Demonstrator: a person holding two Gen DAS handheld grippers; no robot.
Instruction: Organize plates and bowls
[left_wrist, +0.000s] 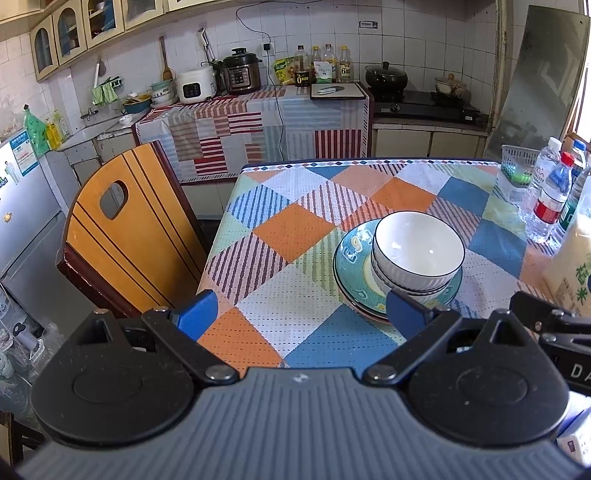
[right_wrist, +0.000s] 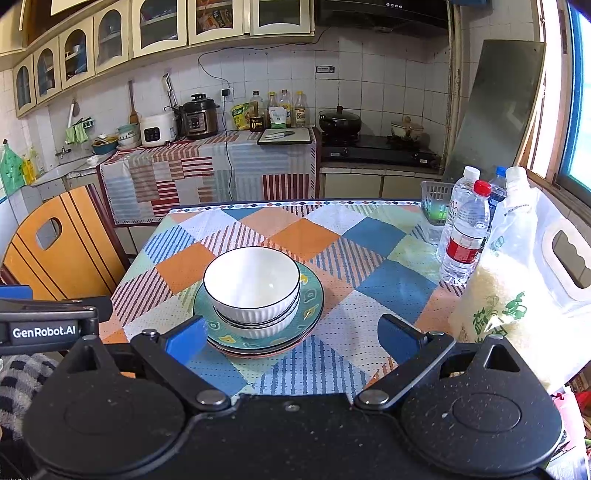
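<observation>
Jaws on both grippers are standing wide apart and gripping nothing: the left gripper (left_wrist: 301, 312) and the right gripper (right_wrist: 291, 334) are each hovering over the near edge of the worktop (right_wrist: 369, 236). Bowls (right_wrist: 253, 286), 2 white ones nested, are sitting on the stacked plates (right_wrist: 312, 306) on the checked cloth, just beyond the blue fingertips (right_wrist: 184, 341), apart from them.

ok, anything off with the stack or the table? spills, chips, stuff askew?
Nothing stands out. The white bowls sit nested and level on the teal plates, a bit off-centre toward the chair side. No spill or chip visible. Both grippers, left and right, are open and empty.
</observation>
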